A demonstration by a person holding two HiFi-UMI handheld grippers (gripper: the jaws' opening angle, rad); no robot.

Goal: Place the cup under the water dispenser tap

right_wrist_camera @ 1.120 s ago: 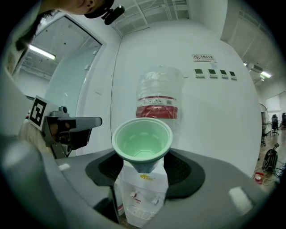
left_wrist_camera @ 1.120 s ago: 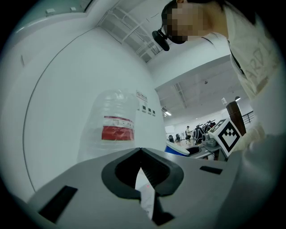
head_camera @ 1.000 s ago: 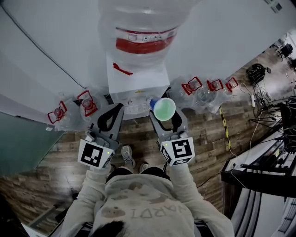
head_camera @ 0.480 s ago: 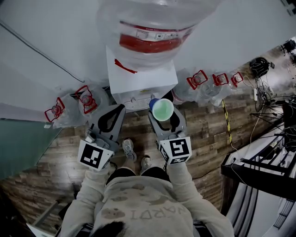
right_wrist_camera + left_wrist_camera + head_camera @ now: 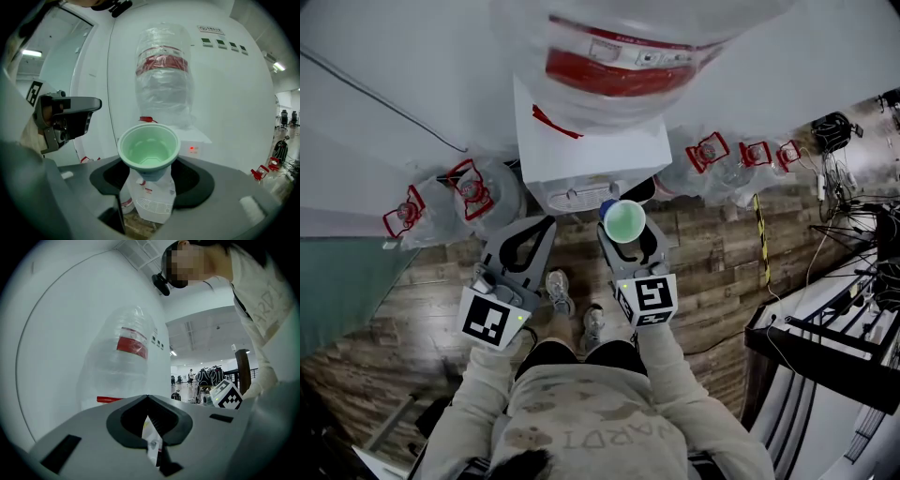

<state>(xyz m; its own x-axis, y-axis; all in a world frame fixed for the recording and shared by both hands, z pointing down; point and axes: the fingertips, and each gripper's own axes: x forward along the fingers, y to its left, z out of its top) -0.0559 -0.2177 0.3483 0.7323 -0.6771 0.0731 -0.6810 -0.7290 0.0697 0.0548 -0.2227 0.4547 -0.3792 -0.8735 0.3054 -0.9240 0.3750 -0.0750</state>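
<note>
My right gripper [image 5: 625,232] is shut on a pale green cup [image 5: 624,221], whose open mouth tilts back toward me [image 5: 149,150]. The cup hangs just in front of the white water dispenser [image 5: 591,155], close to its grille at the front [image 5: 572,198]. A big clear bottle with a red label [image 5: 628,56] sits on top of the dispenser. The dispenser's front shows a small red light [image 5: 191,149]. My left gripper [image 5: 525,239] is beside the right one, left of the cup, shut and holding nothing. The taps are hidden.
Spare water bottles with red caps stand on the wooden floor on both sides of the dispenser [image 5: 473,192] [image 5: 712,155]. Cables lie at the far right [image 5: 834,131], and a dark rack [image 5: 825,347] is near me. The person's shoes [image 5: 558,292] are below the grippers.
Both grippers have sunk lower in front of the dispenser, side by side. The cup stays held in the right gripper.
</note>
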